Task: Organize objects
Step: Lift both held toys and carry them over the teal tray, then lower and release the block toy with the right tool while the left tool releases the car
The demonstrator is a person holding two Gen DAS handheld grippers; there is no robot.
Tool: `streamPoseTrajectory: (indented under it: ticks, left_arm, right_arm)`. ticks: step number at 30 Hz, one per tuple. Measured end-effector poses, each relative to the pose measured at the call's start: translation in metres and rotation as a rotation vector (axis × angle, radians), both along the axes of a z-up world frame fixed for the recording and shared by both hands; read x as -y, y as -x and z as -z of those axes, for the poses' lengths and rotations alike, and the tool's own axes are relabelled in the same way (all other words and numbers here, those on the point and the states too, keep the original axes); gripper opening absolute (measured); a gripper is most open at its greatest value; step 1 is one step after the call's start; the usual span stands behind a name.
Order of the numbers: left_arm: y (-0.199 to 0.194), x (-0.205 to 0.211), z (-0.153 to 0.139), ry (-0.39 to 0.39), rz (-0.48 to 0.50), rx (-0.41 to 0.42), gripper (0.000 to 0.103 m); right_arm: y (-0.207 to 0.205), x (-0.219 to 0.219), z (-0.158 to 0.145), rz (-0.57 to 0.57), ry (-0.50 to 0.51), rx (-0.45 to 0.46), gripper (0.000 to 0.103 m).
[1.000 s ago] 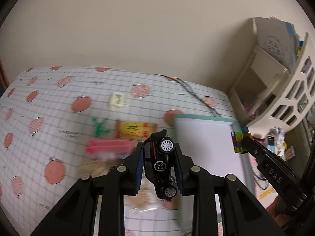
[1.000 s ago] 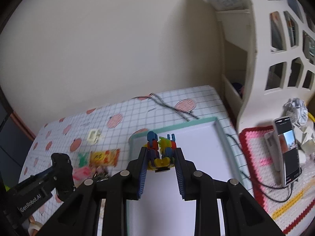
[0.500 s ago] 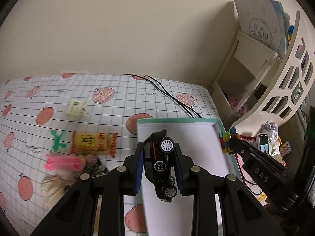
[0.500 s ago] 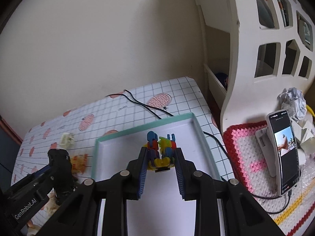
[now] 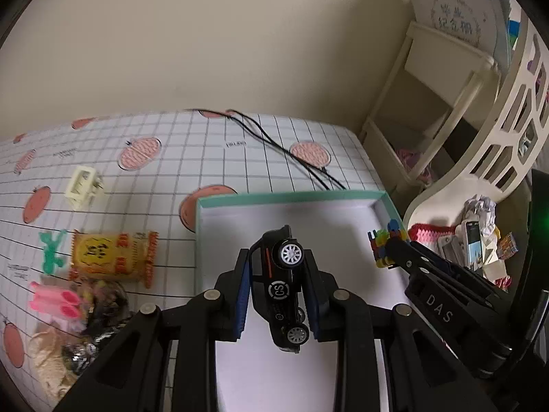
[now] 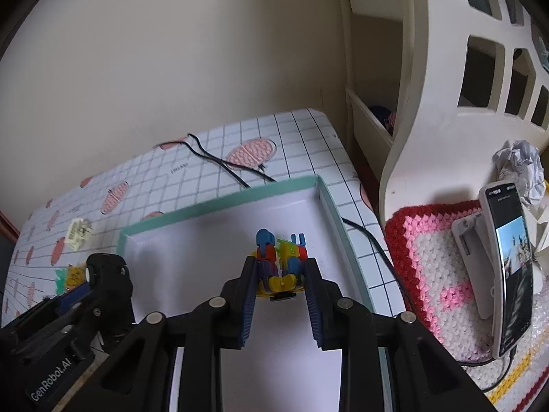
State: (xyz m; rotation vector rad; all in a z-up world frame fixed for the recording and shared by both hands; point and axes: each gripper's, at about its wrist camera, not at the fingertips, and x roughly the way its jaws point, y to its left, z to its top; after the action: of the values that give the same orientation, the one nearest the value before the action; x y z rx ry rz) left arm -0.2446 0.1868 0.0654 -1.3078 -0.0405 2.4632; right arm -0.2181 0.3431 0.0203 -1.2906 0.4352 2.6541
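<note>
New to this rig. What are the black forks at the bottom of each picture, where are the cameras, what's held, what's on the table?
No robot arm: a person holds a two-finger gripper in each hand, and a fisheye camera on each looks forward along its fingers, the black forks.

Left wrist view: the left gripper is shut on a black toy car, held over a white tray with a teal rim. The other gripper shows at that picture's right edge.

Right wrist view: the right gripper is shut on a toy of coloured blocks, over the same tray.

On the checked cloth left of the tray lie a yellow snack packet, a cream plug, a green figure, a pink item and a black cable.
</note>
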Motion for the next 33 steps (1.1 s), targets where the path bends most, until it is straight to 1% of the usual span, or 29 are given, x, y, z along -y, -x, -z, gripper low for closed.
streamPoseTrajectory:
  ticks: [4, 13, 20, 28, 33]
  left_arm:
    - [0.004, -0.003, 0.012, 0.020, 0.008, 0.018, 0.029]
    - [0.007, -0.001, 0.034, 0.055, 0.005, 0.067, 0.029]
    - [0.007, 0.000, 0.043, 0.065, 0.005, 0.095, 0.029]
    - [0.007, 0.000, 0.036, 0.058, 0.004, 0.092, 0.029]
    - [0.006, 0.002, 0.022, 0.059, 0.007, 0.067, 0.029]
  right_arm:
    - [0.001, -0.001, 0.009, -0.001, -0.002, 0.022, 0.029]
    - [0.001, 0.001, 0.009, -0.008, -0.011, 0.022, 0.029]
    - [0.001, 0.002, 0.010, -0.011, -0.011, 0.028, 0.030]
    - [0.000, 0.005, 0.000, -0.021, -0.016, 0.005, 0.030]
    - [-0.002, 0.007, -0.011, -0.027, -0.017, -0.012, 0.030]
